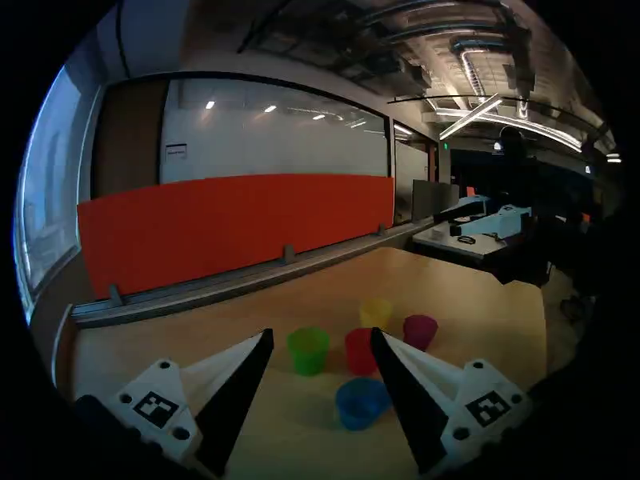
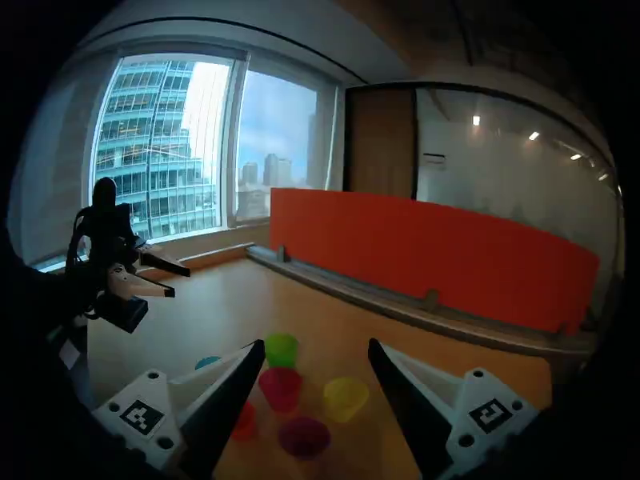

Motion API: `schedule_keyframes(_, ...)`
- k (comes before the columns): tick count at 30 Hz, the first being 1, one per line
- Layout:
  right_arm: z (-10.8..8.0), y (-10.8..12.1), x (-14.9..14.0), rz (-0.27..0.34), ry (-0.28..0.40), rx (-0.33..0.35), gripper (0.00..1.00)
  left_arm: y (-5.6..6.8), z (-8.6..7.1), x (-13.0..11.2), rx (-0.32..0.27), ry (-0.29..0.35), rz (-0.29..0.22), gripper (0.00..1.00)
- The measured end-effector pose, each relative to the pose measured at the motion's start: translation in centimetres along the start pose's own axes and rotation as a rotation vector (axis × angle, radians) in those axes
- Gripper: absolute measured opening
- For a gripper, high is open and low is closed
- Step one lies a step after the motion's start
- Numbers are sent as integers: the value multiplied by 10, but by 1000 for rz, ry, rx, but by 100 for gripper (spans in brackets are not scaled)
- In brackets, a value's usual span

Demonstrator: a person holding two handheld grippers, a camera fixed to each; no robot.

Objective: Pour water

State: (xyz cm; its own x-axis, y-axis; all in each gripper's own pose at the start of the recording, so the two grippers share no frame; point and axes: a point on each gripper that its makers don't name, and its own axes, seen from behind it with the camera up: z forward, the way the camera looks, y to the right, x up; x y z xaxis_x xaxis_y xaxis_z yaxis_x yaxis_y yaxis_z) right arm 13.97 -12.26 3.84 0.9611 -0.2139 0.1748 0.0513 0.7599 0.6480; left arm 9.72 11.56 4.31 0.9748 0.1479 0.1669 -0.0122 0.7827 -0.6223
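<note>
Operating remotely, I am looking across the wooden table (image 1: 464,296), with the orange divider (image 1: 240,224) running along its far edge. The left gripper (image 1: 321,334) is hovering over the table, its 2 fingers gaping wide and gripping nothing. The right gripper (image 2: 314,346) is hanging likewise, its 2 fingers spread wide and empty. In the left gripper view, 5 cups are sitting close together mid-table, well short of the divider. The blue cup (image 1: 362,402) is nearest, with the green cup (image 1: 308,350) and red cup (image 1: 360,350) side by side behind it. The magenta cup (image 1: 420,330) is standing to their right, and the yellow cup (image 1: 375,312) is farthest back. I cannot tell whether any is holding water.
</note>
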Motion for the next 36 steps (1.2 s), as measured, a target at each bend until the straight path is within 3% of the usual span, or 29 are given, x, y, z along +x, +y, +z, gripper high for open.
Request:
schedule_keyframes(26,17,-3,-23,-39,-60,26,100,19,19,-57,-87,-115,36,89)
schedule_keyframes(36,19,-3,-26,-48,-69,24,100,34,24,-78,-133,-173,59,90)
